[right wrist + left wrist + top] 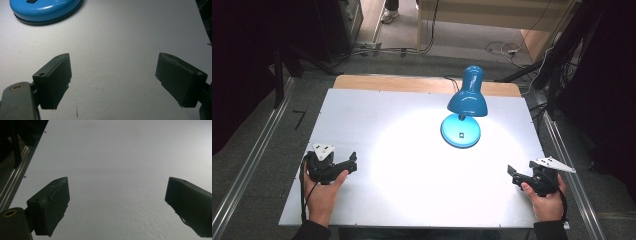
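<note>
We can read no text, brand, number or sign anywhere. The blue lamp's round base [460,131], toward the table's [362,115] far right corner, carries a small dark square mark, too small for us to make out as lettering.

A blue lamp [463,107] stands toward the far right of the bench [377,115], its shade leaning over its round base [45,10]. The bench's left half and near middle lie bare, open between the left gripper [352,162] and right gripper [512,172].
</note>
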A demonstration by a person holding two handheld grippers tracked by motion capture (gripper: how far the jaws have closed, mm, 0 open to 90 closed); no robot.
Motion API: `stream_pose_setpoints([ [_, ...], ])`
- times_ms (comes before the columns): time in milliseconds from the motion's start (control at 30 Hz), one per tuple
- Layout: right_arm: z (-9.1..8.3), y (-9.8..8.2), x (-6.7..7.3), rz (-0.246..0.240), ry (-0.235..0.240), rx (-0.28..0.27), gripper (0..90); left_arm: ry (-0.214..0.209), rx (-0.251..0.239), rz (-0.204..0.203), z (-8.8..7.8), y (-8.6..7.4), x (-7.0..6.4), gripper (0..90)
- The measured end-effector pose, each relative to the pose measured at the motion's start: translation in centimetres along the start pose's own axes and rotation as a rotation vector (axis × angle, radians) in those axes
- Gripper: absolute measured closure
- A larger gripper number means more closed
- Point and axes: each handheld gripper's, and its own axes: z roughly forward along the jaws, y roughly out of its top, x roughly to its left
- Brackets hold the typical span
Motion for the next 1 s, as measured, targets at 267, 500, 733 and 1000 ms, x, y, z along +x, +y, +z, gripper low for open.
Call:
stream_pose_setpoints([
  [267, 0.1, 0.2, 0.2, 0.001, 0.003, 0.002, 12.5, -0.016, -0.004, 0.004, 0.0, 0.0, -0.2, 6.2],
  [500, 0.4, 0.6, 0.7, -0.010, 0.011, -0.002, 12.5, -0.019, -0.011, 0.003, -0.1, -0.1, -0.3, 6.2],
  [733, 0.8, 1.2, 1.3, -0.021, 0.030, -0.012, 12.7, -0.022, -0.008, 0.004, 0.0, -0.1, -0.1, 6.2],
  [1000, 1.1, 1.7, 1.8, -0.034, 0.044, -0.014, 12.8, -0.025, -0.012, 0.001, 0.0, -0.1, 0.0, 6.3],
])
